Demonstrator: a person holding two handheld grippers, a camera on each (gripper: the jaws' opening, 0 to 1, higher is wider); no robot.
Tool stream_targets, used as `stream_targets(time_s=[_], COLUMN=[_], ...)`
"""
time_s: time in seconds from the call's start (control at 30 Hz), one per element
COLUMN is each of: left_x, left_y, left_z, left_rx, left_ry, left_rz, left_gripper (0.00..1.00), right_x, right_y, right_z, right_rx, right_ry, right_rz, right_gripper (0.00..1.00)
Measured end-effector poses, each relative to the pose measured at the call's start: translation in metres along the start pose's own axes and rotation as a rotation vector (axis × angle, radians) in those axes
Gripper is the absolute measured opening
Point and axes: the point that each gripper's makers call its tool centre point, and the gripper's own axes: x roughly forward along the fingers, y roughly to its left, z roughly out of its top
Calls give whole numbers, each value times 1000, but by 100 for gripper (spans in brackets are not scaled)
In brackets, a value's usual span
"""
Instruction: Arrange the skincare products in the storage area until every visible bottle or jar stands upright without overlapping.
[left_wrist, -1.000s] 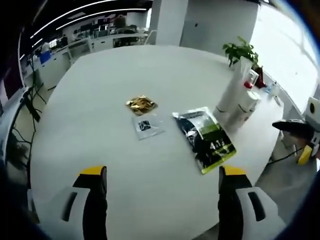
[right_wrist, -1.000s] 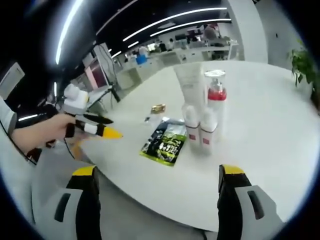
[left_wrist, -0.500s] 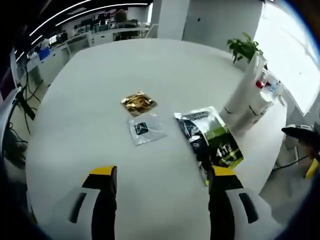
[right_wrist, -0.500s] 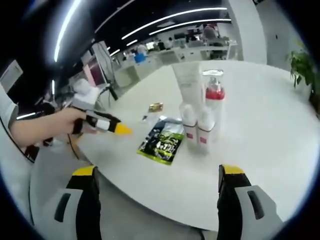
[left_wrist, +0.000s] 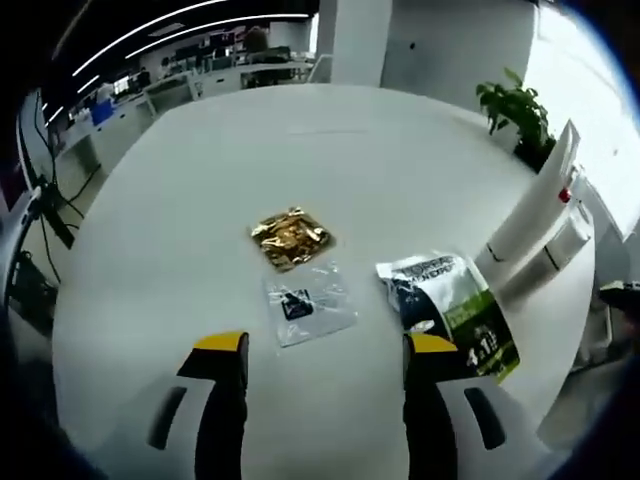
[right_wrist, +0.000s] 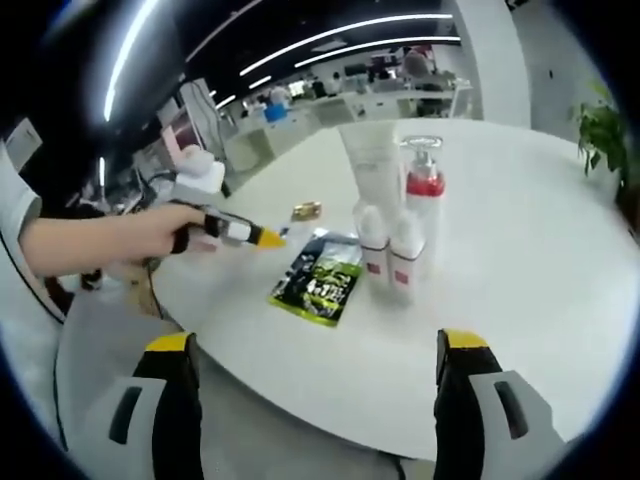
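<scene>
In the right gripper view a tall white tube (right_wrist: 372, 168), a red pump bottle (right_wrist: 424, 192) and two small white bottles (right_wrist: 375, 256) stand upright, close together on the round white table (right_wrist: 520, 260). A black and green pouch (right_wrist: 318, 280) lies flat beside them, and a gold sachet (right_wrist: 306, 211) lies further back. My left gripper (left_wrist: 325, 345) is open above the table's near part, just short of a clear sachet (left_wrist: 308, 303); the gold sachet (left_wrist: 290, 238) and the pouch (left_wrist: 455, 315) lie ahead. My right gripper (right_wrist: 316, 345) hangs open off the table's edge, holding nothing.
A hand holds the left gripper (right_wrist: 265, 239) over the table's left edge in the right gripper view. A potted plant (left_wrist: 515, 105) stands beyond the table. Office desks and monitors (right_wrist: 200, 120) line the background. The table's far half is bare white surface.
My left gripper has moved forward over the table toward the sachets, and its jaws stand a little closer together. The right gripper has stayed nearly still.
</scene>
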Motion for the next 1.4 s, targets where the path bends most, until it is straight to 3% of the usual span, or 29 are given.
stream_targets(time_s=[0.7, 0.93, 1.1, 1.2, 1.4], left_x=[31, 31, 32, 34, 35], left_y=[4, 4, 4, 6, 3], left_z=[7, 4, 5, 7, 9], left_rx=[-10, -13, -5, 18, 31], left_ry=[52, 70, 67, 58, 49], left_rz=[67, 76, 76, 72, 68], left_gripper=[47, 45, 44, 37, 37], right_x=[1, 2, 2, 2, 3], right_y=[-4, -4, -4, -4, -4], right_z=[-2, -3, -4, -4, -4], right_rx=[11, 10, 10, 10, 12], right_ry=[12, 17, 20, 22, 21], right_rz=[-16, -14, -16, -16, -18], right_gripper=[97, 97, 97, 97, 97])
